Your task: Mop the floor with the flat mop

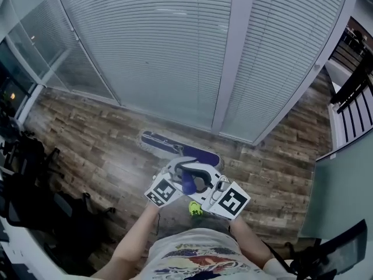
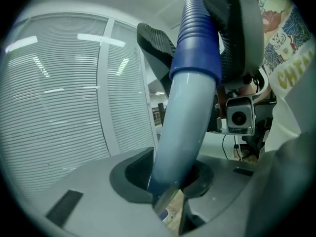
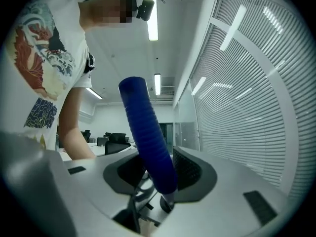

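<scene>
- The left claw (image 2: 168, 177) is closed to a narrow gap round the pale shaft of the mop handle (image 2: 185, 122), just below the blue sleeve. The shaft is smooth, so if it is pushed hard it could slide through the pads.
- The right claw (image 3: 159, 176) stands wider, because it clasps the thicker ribbed grip (image 3: 148, 137) near the top end. From here the hold looks light on one side, and a sideways pull might let the grip rock or twist out.
- In the head view the two claws sit close together on the handle. With so little spread between them there is poor leverage, and I judge the handle may swing off line.
- The mop head (image 1: 178, 147) lies flat on the wooden floor (image 1: 87, 150), ahead of the person and at a slant. If the handle is pressed down too steeply, one end could lift and leave a strip unwiped.
- Just beyond the mop head are the blinds (image 1: 163, 51) and a white post (image 1: 230, 69). A long forward stroke could knock the head against their base.
- The office chairs (image 1: 29, 162) stand well off to the left. A wide sweep that way might catch their legs.
</scene>
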Demonstrator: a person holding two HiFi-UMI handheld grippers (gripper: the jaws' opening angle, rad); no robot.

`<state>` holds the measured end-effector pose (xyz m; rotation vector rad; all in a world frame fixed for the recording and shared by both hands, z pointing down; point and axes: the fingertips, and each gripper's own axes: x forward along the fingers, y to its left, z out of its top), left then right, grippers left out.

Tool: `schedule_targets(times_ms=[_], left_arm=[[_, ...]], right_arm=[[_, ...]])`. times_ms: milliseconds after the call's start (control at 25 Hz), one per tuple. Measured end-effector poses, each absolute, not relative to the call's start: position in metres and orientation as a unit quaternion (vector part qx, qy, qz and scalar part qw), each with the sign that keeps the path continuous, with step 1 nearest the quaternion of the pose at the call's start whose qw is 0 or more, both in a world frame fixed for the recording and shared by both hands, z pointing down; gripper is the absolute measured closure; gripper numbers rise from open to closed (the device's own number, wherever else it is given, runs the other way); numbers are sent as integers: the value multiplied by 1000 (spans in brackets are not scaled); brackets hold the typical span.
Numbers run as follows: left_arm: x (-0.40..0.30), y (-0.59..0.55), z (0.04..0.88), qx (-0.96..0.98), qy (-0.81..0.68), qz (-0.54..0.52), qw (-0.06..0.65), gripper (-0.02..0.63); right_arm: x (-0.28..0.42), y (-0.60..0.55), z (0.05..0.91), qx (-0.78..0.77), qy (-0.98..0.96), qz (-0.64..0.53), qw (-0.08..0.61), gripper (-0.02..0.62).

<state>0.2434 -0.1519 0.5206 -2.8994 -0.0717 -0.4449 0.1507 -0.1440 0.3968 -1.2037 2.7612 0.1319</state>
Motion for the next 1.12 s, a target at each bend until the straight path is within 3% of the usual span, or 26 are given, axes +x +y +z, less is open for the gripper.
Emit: schedule_targets(times_ms=[480, 1120], left_arm=[[117, -20, 561, -982, -15, -165, 92, 511], [61, 137, 555, -982, 0, -176, 72, 502]], right_arm=[[14, -4, 434, -342, 937, 11, 67, 419], [-42, 156, 427, -313, 948, 8, 64, 416]])
